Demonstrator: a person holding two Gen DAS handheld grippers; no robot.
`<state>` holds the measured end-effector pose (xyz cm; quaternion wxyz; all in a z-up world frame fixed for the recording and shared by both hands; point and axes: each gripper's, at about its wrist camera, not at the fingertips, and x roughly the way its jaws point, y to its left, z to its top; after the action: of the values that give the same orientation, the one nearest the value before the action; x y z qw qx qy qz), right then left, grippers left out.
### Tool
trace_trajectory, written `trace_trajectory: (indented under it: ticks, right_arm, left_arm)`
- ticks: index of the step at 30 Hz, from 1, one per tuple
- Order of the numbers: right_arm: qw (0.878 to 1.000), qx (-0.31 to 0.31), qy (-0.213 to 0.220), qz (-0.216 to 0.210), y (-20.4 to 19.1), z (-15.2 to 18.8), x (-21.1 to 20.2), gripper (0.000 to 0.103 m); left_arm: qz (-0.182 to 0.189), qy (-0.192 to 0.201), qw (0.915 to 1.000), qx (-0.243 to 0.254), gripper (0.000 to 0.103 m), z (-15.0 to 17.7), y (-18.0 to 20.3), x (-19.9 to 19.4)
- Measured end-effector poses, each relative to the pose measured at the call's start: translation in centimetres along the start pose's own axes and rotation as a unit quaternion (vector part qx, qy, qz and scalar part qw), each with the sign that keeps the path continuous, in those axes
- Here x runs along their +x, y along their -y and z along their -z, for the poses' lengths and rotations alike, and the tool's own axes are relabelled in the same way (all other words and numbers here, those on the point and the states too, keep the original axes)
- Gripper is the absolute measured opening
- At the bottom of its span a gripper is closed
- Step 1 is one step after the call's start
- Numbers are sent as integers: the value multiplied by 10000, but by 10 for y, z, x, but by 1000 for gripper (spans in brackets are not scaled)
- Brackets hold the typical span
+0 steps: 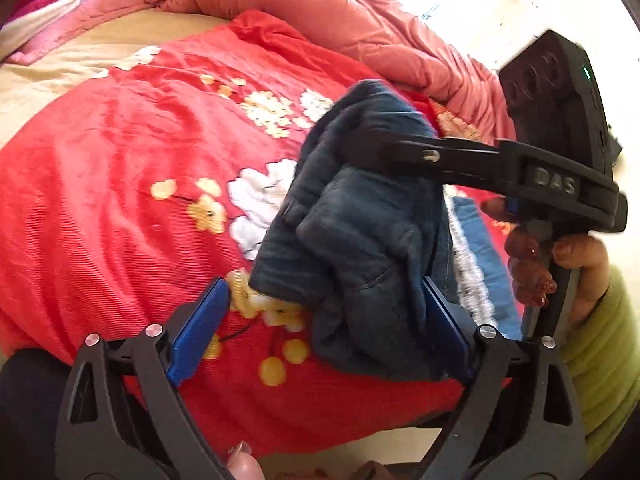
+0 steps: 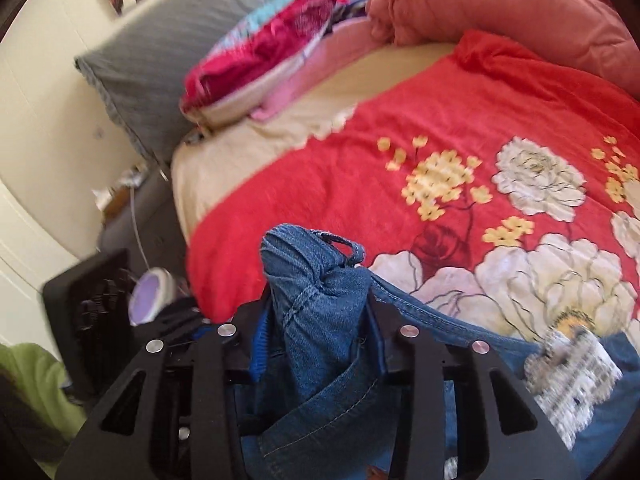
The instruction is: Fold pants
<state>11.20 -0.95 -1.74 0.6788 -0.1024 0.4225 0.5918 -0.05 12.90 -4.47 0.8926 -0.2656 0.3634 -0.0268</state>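
Observation:
The pants are blue denim jeans (image 1: 360,248) with a frayed white patch, hanging bunched above a red flowered blanket (image 1: 120,184). My left gripper (image 1: 320,320) is open, with the bunched denim hanging between its blue pads and against the right pad (image 1: 444,316). My right gripper (image 1: 360,144) comes in from the right and is shut on the top of the jeans. In the right wrist view the right gripper (image 2: 316,320) pinches a thick fold of the jeans (image 2: 316,312) by the waistband, and the rest trails down to the right.
The red blanket (image 2: 440,168) covers a bed with a cream sheet (image 2: 240,148). A salmon duvet (image 1: 320,12) lies bunched at the far side. A grey pillow (image 2: 160,52) and pink bedding (image 2: 260,60) are at the head. A black box (image 2: 92,304) stands beside the bed.

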Motion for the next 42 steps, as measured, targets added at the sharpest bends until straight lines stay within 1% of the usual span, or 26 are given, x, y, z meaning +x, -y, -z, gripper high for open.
trace_trajectory:
  ticks: [1,3,4,6,7,8,9,11,12,16,18,21,24,25,28,31,33,35,37,40,42]
  right_arm:
    - [9999,32,117,-56,2,2,-10,37]
    - [9995,90,282,-126,5,4,-26,37]
    - [9992,108,354,-154,7,5,-33,37]
    - [9985,131,507,-142,12,9,-48,37]
    - [9983,143,551,-124,14,11,-54,37]
    - [9978,166,635,-96,17,14,-64,37]
    - [9974,188,688,-85,19,16,-69,37]
    - [9966,217,795,-63,25,21,-80,37]
    - [9960,239,857,-57,29,24,-86,37]
    - [9933,393,1087,26,46,34,-109,37]
    - [9915,519,1197,20,57,41,-121,37]
    - [9896,578,1314,92,68,52,-132,40]
    - [9874,641,1421,268,78,65,-141,46]
    - [9863,700,1468,278,82,70,-145,51]
    - [9811,914,1658,404,95,86,-157,60]
    - [9745,1125,1829,645,108,104,-172,65]
    - [9687,1254,1975,826,115,117,-183,67]
    - [9625,1401,2101,995,120,130,-191,70]
    - [9592,1466,2130,1142,122,139,-195,71]
    - [9596,1471,2006,1312,118,148,-194,71]
    - [9629,1344,1956,1281,110,148,-191,71]
  left_arm:
    - [105,-21,9999,-87,86,-1,1,1]
    - [510,-147,9980,-354,86,-5,4,5]
    - [678,-242,9961,-503,86,-7,6,11]
    - [1089,-414,9895,-854,85,-9,8,19]
    - [1206,-459,9875,-905,84,-11,14,23]
    - [1232,-464,9878,-826,77,-13,22,24]
    - [1239,-457,9884,-749,67,-14,28,25]
    - [1323,-438,9886,-577,59,-18,47,26]
    - [1354,-433,9884,-537,59,-19,54,26]
    - [1271,-417,9908,-196,59,-24,88,30]
    - [1168,-367,9925,-11,59,-25,104,33]
    - [990,-235,9946,206,59,-24,123,38]
    - [858,-172,9955,366,59,-17,137,44]
    - [858,-179,9954,387,59,-18,139,48]
    - [904,-206,9944,515,59,-11,145,50]
    - [1010,-260,9921,703,59,-7,158,58]
    - [1140,-390,9891,850,59,-2,169,66]
    - [1165,-513,9871,973,59,6,178,73]
    - [1160,-642,9852,1089,59,15,184,79]
    - [1095,-752,9831,1261,59,26,188,84]
    - [1023,-787,9822,1366,60,32,189,86]
